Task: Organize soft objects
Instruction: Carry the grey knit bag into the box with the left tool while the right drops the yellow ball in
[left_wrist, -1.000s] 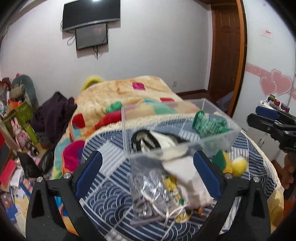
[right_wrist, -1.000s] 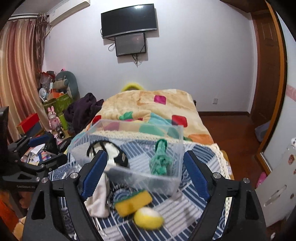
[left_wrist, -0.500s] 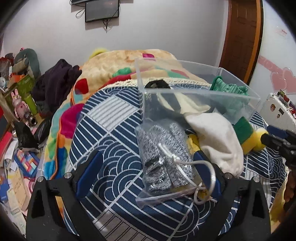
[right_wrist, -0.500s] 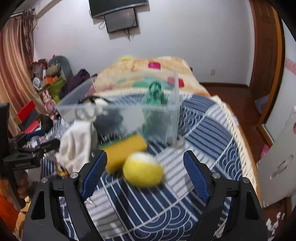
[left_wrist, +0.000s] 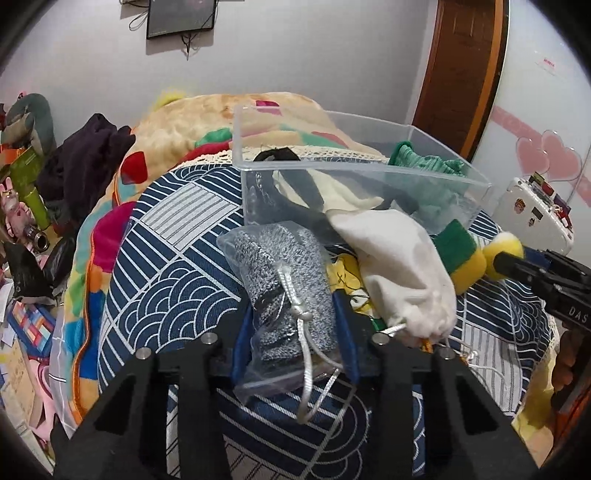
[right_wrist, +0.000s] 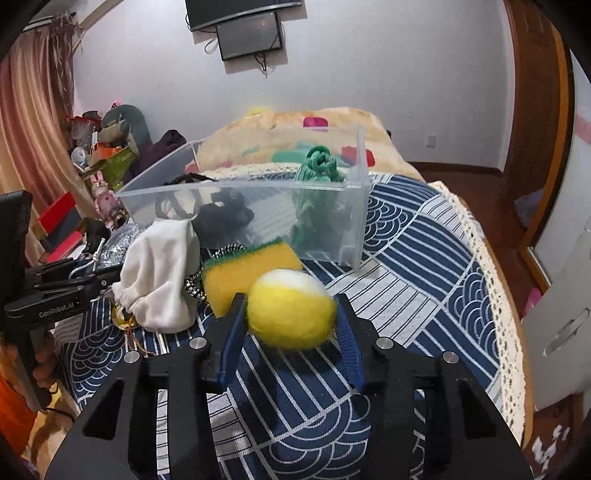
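A clear plastic bin (left_wrist: 369, 173) (right_wrist: 332, 206) stands on the blue patterned bed cover and holds a green knit item (left_wrist: 424, 166) (right_wrist: 317, 170) and dark and cream soft items. My left gripper (left_wrist: 293, 306) is shut on a clear bag of grey knit fabric (left_wrist: 280, 266) with a white cord. My right gripper (right_wrist: 290, 306) is shut on a yellow and white fuzzy ball (right_wrist: 291, 310) (left_wrist: 504, 251). A white drawstring pouch (left_wrist: 399, 266) (right_wrist: 159, 273) and a yellow-green sponge (left_wrist: 458, 254) (right_wrist: 247, 269) lie between them in front of the bin.
A colourful beige blanket (left_wrist: 221, 122) lies behind the bin. Clutter and dark clothes (left_wrist: 85, 162) sit at the left of the bed. A wooden door (left_wrist: 465, 74) and a white case (left_wrist: 535, 206) stand at the right. The bed's lace edge (right_wrist: 491, 266) runs down the right.
Both grippers dropped toward the bed and closed: the left one on the bag of grey knit fabric, the right one on the yellow ball.
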